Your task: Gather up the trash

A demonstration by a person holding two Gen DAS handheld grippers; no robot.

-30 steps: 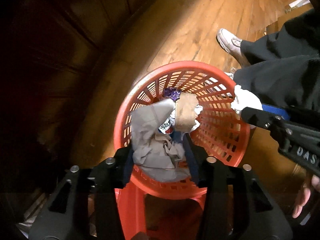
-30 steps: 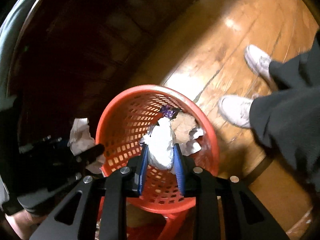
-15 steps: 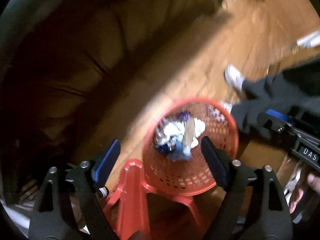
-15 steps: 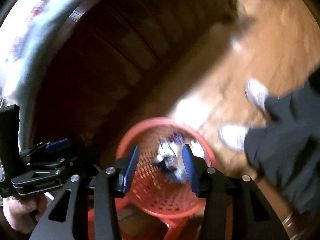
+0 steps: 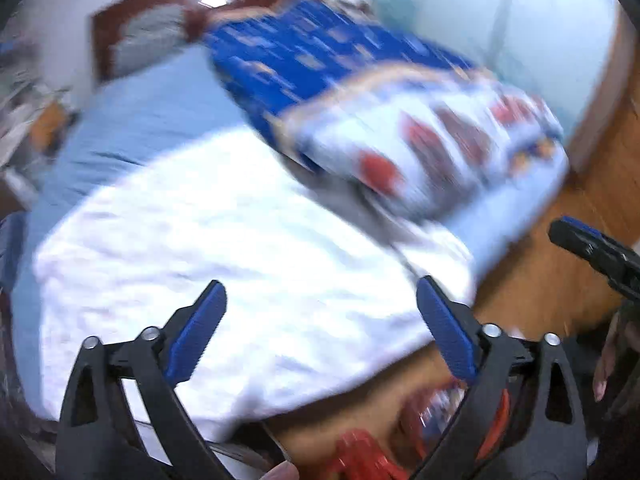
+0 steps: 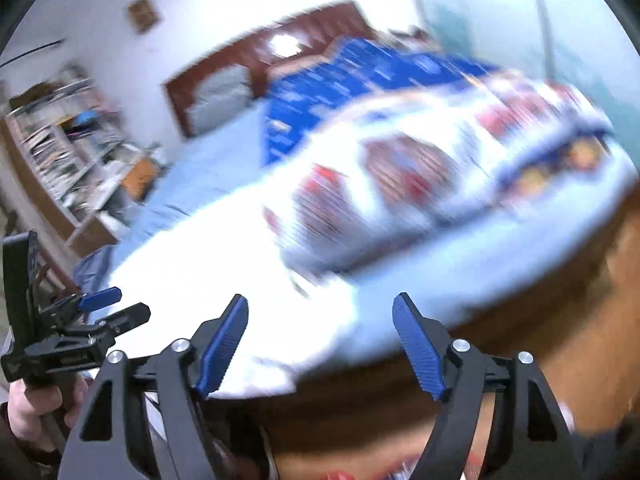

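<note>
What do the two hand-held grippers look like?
Both match. The left hand-held gripper and the right hand-held gripper have black angular frames with triangular cut-outs, silver bolt heads at the pivots and ridged blue pads on the fingers. No cables show.

Left claw (image 5: pixel 320 312): black arms, ribbed blue pads, silver screws; right claw (image 6: pixel 320 322) identical build.
</note>
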